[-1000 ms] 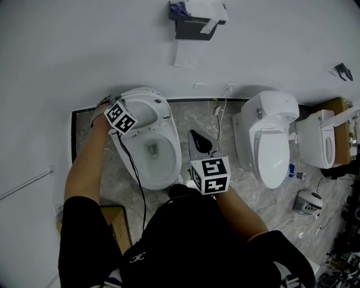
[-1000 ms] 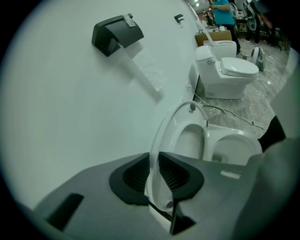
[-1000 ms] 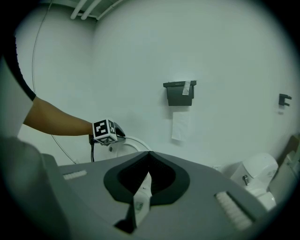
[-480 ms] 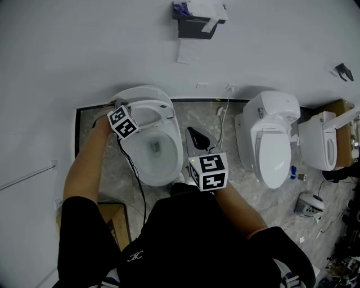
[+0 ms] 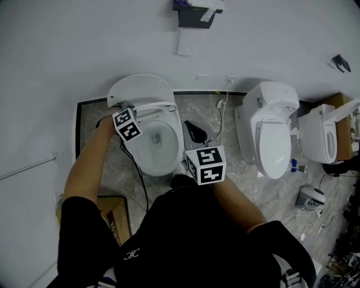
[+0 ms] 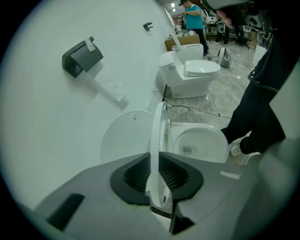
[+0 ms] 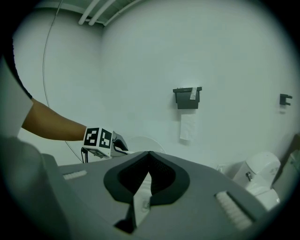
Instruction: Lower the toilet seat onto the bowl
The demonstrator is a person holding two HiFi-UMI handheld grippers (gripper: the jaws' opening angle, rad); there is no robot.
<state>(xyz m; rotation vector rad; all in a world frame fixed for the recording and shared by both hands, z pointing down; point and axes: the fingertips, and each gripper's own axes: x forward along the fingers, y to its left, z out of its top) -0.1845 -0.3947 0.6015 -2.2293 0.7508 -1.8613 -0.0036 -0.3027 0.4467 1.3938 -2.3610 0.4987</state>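
Observation:
The white toilet [image 5: 163,160] stands at the left, its lid [image 5: 139,89] upright against the wall. The seat ring [image 5: 153,107] is tilted away from the lid, partway over the bowl [image 6: 199,143]. My left gripper [image 5: 126,108] is shut on the seat's left rim. In the left gripper view the seat [image 6: 157,136] runs edge-on between the jaws of the left gripper [image 6: 158,176], with the lid [image 6: 123,140] behind it. My right gripper [image 5: 194,133] hovers to the right of the bowl, shut and holding nothing; in its own view the right gripper's [image 7: 149,155] jaw tips meet.
Two more white toilets [image 5: 273,140] [image 5: 320,140] stand to the right. A black paper holder [image 5: 194,12] and a hook [image 5: 341,62] hang on the wall. A cardboard box [image 5: 109,216] sits by my left leg. Cables trail across the marble floor [image 5: 225,121].
The seat has swung away from the lid toward the bowl, and the lid now shows on its own. My left gripper moved right and down with it. The right gripper barely shifted.

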